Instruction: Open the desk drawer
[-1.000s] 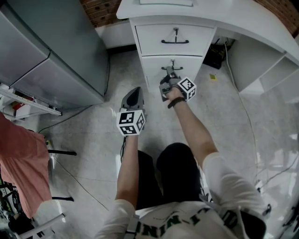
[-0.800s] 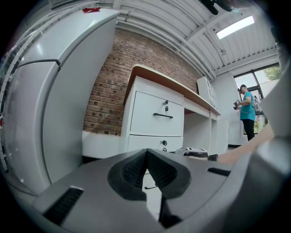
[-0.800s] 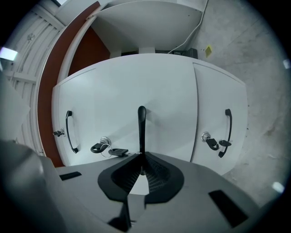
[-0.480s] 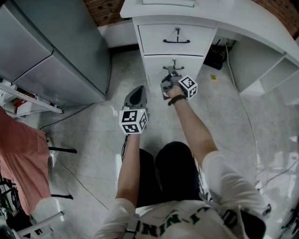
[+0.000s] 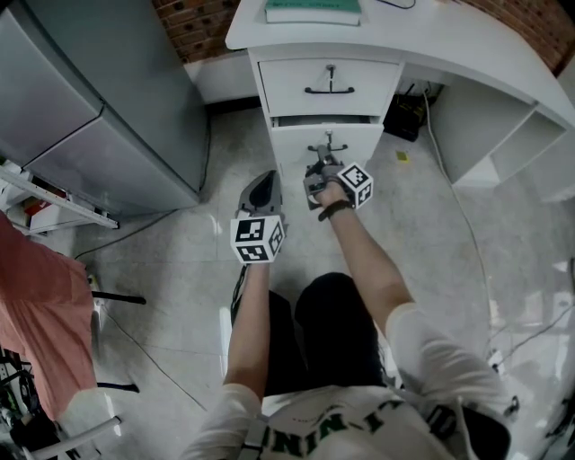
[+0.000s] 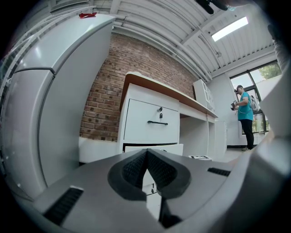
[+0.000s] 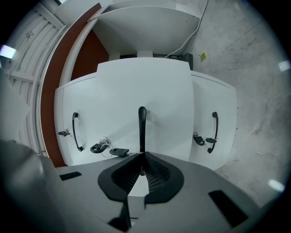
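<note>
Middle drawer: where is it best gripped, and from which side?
By the middle of its black bar handle, coming straight at the drawer front; the bar stands off the flat front, so jaws fit across it. The right gripper grips there.

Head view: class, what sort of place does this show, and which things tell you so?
Probably an office or workroom: a white desk with stacked drawers, a brick wall behind it, and a tall grey fridge-like cabinet alongside.

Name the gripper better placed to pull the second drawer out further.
Right. The right gripper is shut on the handle of the second drawer, which stands slightly out. The left gripper hangs shut and empty.
</note>
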### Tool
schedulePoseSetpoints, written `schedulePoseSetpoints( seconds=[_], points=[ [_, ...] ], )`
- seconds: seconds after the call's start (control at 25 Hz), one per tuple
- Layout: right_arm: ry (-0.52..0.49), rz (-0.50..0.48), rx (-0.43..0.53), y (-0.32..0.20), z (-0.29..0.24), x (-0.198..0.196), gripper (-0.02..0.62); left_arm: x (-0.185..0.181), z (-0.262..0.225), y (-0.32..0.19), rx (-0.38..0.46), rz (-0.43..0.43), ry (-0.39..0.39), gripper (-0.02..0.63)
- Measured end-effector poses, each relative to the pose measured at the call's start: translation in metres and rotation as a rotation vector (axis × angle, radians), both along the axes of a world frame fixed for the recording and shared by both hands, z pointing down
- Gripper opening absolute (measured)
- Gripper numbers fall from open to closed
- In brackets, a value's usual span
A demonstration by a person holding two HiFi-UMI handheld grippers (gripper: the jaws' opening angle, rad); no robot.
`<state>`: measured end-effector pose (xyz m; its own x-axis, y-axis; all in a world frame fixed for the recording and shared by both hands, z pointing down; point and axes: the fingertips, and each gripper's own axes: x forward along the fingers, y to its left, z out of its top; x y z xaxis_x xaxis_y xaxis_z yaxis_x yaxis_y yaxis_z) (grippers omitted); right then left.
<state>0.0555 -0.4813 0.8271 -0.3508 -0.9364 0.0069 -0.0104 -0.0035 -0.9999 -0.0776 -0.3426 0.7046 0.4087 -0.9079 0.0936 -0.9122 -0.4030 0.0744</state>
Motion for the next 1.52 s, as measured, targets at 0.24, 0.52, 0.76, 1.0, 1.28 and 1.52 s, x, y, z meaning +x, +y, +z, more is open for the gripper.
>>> schedulePoseSetpoints(
  seconds=[0.24, 0.52, 0.76, 1.0, 1.28, 1.52],
  points=[
    [-0.003, 0.005, -0.034, 0.013, 0.000, 0.001, 0.020, 0.012, -0.007, -0.001, 0.006, 0.017, 0.004, -0.003],
    [0.006, -0.006, -0.057, 0.028, 0.001, 0.000, 0.020, 0.017, -0.009, -0.002, 0.007, 0.017, 0.007, -0.003],
    [0.004, -0.009, -0.061, 0.041, 0.001, 0.000, 0.020, 0.018, -0.013, 0.001, 0.010, 0.027, -0.009, -0.003],
    [0.001, -0.019, -0.068, 0.055, 0.001, 0.000, 0.020, 0.017, -0.021, 0.005, 0.023, 0.027, -0.015, -0.003],
    [0.001, -0.034, -0.070, 0.069, 0.002, 0.001, 0.020, 0.018, -0.025, 0.010, 0.030, 0.026, -0.015, -0.003],
    [0.003, -0.042, -0.071, 0.077, 0.003, 0.001, 0.020, 0.017, -0.020, 0.015, 0.019, 0.025, -0.014, -0.003]
  ],
)
